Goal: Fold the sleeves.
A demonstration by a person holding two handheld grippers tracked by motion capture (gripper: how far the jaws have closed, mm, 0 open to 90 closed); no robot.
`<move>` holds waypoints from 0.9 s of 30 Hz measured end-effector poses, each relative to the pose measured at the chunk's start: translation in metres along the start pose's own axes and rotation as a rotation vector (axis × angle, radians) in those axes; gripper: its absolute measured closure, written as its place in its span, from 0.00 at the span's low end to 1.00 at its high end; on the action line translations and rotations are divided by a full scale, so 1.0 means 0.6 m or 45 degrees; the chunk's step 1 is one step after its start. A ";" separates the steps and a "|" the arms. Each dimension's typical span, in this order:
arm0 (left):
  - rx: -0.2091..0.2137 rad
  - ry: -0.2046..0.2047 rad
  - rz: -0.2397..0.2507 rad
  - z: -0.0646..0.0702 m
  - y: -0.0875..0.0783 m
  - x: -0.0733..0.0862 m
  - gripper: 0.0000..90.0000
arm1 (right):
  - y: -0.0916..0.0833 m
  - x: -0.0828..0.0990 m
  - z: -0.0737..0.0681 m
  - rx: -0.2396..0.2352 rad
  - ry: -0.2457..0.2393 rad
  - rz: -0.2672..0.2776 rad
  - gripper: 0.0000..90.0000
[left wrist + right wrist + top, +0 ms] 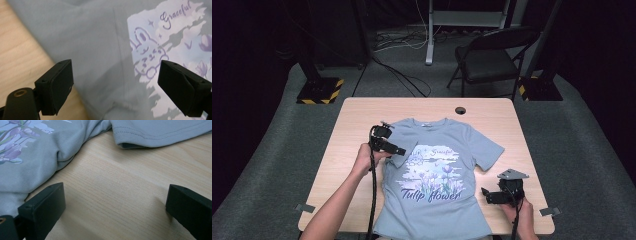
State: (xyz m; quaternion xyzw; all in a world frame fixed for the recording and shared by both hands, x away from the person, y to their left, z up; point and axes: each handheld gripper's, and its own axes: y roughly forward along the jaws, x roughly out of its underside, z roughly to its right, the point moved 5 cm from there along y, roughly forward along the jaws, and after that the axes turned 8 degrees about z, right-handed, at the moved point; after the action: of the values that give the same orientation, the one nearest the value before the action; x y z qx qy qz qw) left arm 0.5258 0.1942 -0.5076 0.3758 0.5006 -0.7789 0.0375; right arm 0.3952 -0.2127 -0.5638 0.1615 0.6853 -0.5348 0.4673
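Nearest, the right gripper [486, 193] is held with jaws spread over bare table [357, 117] beside the shirt [437, 200] — nothing gripped. Farther on, the left gripper [402, 150] is spread above the shirt's folded sleeve — nothing between.

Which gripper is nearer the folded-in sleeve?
Left. The left gripper hangs right over the folded-in sleeve, jaws open, nothing between them. The right gripper sits across the shirt, over bare table beside the shirt's other edge, jaws open.
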 end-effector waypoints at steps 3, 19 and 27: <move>-0.039 0.005 -0.007 -0.005 -0.016 0.021 0.09 | 0.000 0.000 0.000 0.000 0.001 0.000 0.02; -0.176 -0.049 0.103 -0.039 -0.099 0.159 0.00 | 0.000 0.000 0.000 0.001 0.003 0.000 0.02; -0.253 -0.130 0.185 -0.050 -0.123 0.227 0.00 | 0.000 0.000 0.000 0.003 0.005 -0.001 0.02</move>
State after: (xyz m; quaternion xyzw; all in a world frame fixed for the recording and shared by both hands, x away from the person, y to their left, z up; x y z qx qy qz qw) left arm 0.4129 0.2983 -0.5431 0.3652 0.5442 -0.7389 0.1563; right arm 0.3953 -0.2127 -0.5639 0.1628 0.6855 -0.5354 0.4658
